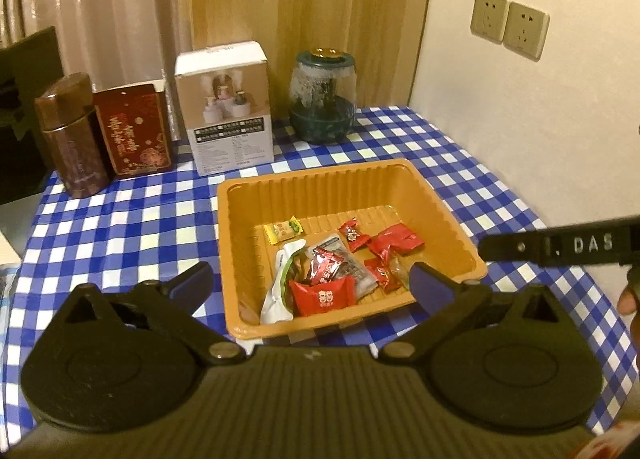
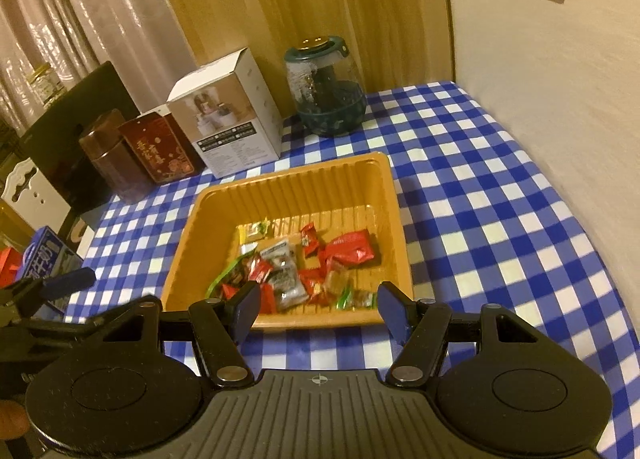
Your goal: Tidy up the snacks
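Note:
An orange plastic tray [image 1: 320, 191] stands on the blue-and-white checked tablecloth [image 1: 120, 219]. It holds several wrapped snacks: red candies [image 1: 322, 295], a yellow-green packet [image 1: 283, 229], a white-and-green packet [image 1: 280, 283] and a grey packet [image 2: 280, 259]. My left gripper [image 1: 310, 283] hovers above the tray's near edge, open to its widest and holding nothing. My right gripper [image 2: 320, 311] hangs over the near rim of the same tray [image 2: 288, 183]. Its jaws stand apart and nothing is held between them. One blue finger [image 2: 68, 283] of the left gripper shows at the left of the right wrist view.
Along the back stand a brown tin [image 1: 72, 139], a red tin [image 1: 134, 131], a white carton [image 1: 228, 111] and a glass jar with a green lid [image 1: 324, 99]. A wall with sockets [image 1: 508, 25] borders the right. A blue box [image 2: 44, 259] sits off the table's left edge.

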